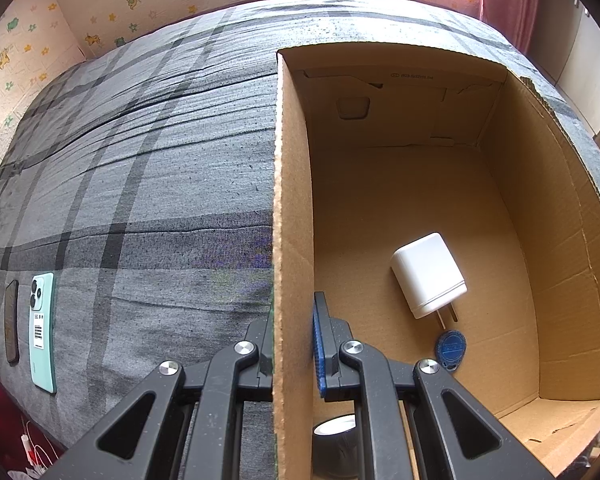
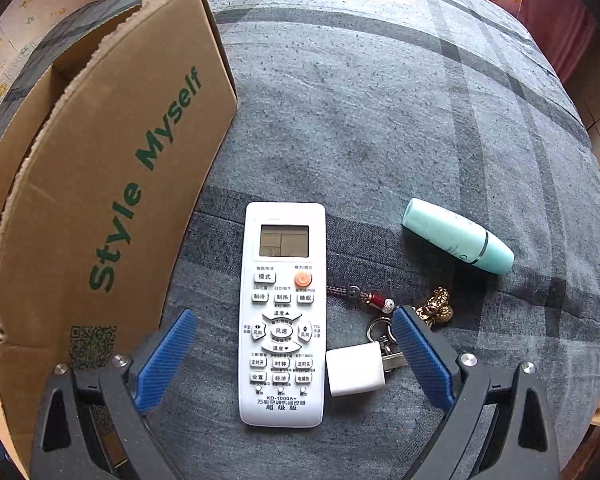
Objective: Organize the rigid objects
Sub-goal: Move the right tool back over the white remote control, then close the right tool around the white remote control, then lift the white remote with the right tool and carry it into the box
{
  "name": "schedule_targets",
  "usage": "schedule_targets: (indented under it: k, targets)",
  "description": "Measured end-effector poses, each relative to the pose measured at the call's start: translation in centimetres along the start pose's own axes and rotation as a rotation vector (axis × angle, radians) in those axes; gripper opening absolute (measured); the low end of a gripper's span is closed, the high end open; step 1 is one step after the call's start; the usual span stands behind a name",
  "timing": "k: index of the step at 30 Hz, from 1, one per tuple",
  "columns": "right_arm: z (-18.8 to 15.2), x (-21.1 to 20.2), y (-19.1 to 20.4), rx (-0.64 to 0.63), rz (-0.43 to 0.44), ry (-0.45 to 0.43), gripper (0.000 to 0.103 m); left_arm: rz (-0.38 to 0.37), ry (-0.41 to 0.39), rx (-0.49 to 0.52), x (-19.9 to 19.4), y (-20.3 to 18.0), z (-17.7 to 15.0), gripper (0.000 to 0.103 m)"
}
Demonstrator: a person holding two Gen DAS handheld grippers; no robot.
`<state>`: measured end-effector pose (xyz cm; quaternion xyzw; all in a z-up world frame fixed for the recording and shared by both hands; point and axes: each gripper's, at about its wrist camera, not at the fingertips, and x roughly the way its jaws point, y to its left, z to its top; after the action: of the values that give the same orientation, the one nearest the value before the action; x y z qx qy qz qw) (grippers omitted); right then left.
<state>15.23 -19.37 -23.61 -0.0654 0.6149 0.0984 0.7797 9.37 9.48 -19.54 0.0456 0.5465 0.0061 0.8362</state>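
Our left gripper (image 1: 294,344) is clamped on the side wall of the cardboard box (image 1: 294,184), which holds a white charger (image 1: 428,276). Our right gripper (image 2: 296,364) hangs wide apart over the white remote (image 2: 282,316) on the grey bedcover (image 2: 380,100), beside the box.

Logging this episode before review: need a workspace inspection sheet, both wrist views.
Surface: grey plaid bedspread.
Job's things: cardboard box holds white charger, blue key fob; outside lie AC remote, small white plug, keychain, mint tube, mint phone.
Clutter: dark flat item beside phone, unclear.
Tongs: left tongs shut on box wall; right tongs open over remote.
Cables: white cord.
Surroundings: patterned wallpaper.
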Motion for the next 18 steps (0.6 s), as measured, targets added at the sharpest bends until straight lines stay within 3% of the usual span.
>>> schedule_targets:
  k: [8, 12, 15, 18]
  targets:
    - [0.4, 1.9, 0.4, -0.028, -0.007, 0.041, 0.084, -0.002, 0.001, -0.003, 0.0, 0.1, 0.0, 0.013]
    - [0.5, 2.4, 0.7, -0.021, -0.009, 0.049, 0.07, 0.003, 0.0, 0.001, 0.0, 0.0, 0.0, 0.013]
    - [0.4, 2.6, 1.0, -0.021, 0.019, 0.059, 0.05, 0.005, 0.0, 0.001, 0.0, -0.1, 0.1, 0.013]
    - [0.4, 2.5, 1.2, -0.027, 0.012, 0.053, 0.049, 0.006, 0.001, 0.0, 0.0, -0.1, 0.1, 0.013]
